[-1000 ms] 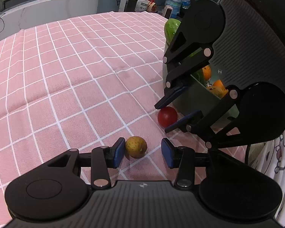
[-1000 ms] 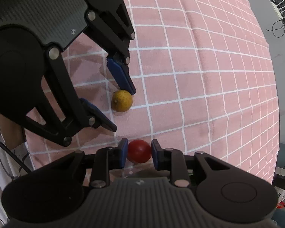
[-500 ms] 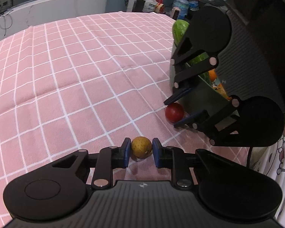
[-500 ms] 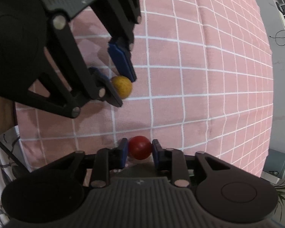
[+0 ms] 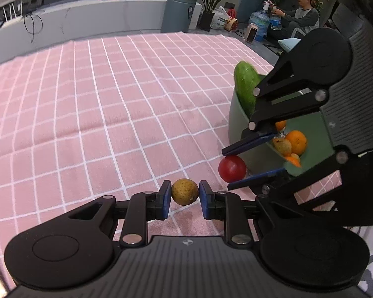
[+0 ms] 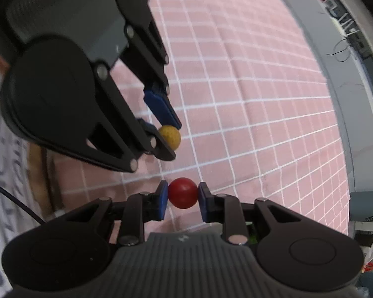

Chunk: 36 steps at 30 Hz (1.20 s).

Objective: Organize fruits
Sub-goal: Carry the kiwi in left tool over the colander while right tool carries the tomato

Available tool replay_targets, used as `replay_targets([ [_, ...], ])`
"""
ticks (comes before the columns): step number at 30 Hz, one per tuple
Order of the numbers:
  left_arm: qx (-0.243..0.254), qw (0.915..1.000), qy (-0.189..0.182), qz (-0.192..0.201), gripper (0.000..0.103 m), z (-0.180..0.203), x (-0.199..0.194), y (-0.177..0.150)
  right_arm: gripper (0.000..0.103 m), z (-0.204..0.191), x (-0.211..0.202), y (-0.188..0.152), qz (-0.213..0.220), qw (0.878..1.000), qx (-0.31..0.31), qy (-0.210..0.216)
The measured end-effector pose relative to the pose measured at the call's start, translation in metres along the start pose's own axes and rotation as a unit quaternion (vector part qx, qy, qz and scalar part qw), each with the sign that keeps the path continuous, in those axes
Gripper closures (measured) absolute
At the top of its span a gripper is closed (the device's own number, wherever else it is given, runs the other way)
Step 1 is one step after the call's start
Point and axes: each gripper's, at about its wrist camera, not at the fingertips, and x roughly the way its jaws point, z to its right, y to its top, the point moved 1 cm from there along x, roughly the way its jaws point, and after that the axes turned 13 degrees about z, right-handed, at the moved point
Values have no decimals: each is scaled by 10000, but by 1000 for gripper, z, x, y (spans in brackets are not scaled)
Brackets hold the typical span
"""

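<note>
My left gripper (image 5: 185, 195) is shut on a small yellow-brown fruit (image 5: 185, 191) and holds it above the pink checked cloth (image 5: 112, 124). My right gripper (image 6: 182, 196) is shut on a red round fruit (image 6: 182, 193); it shows in the left wrist view (image 5: 232, 168) beside a grey-green bowl (image 5: 236, 114). The bowl holds a green cucumber-like fruit (image 5: 246, 84), oranges (image 5: 296, 142) and a brownish fruit (image 5: 282, 146). In the right wrist view the left gripper (image 6: 170, 136) holds the yellow fruit (image 6: 171, 137) to the upper left.
The bowl stands at the cloth's right edge. A grey counter (image 5: 87, 22) and a bin (image 5: 177, 12) stand beyond the table. A seated person (image 5: 303, 17) is at the back right. The table's near edge shows in the right wrist view (image 6: 44, 173).
My left gripper closed on the yellow fruit and lifted it off the cloth. My right gripper, which held the red fruit throughout, has risen with it.
</note>
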Motion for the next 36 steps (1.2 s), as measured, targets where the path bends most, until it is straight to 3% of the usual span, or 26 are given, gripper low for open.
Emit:
replay_targets([
  [8, -121, 9995, 138, 252, 77, 27, -21, 22, 82, -5, -55, -15, 610, 9957, 586, -374],
  [15, -213, 9986, -206, 428, 77, 62, -19, 37, 82, -9, -81, -55, 842, 9872, 1131, -739],
  [22, -246, 9978, -520, 316, 77, 90, 9, 48, 82, 16, -92, -95, 814, 9742, 1833, -1029],
  [26, -279, 9977, -595, 168, 77, 105, 27, 51, 82, 21, -90, -121, 770, 9669, 2173, -1090],
  [32, -188, 9980, -488, -352, 77, 118, 56, 46, 82, 29, -71, -149, 646, 9583, 2627, -923],
  [36, -277, 9965, -484, -626, 77, 124, 69, 38, 82, 38, -57, -162, 478, 9495, 3045, -592],
])
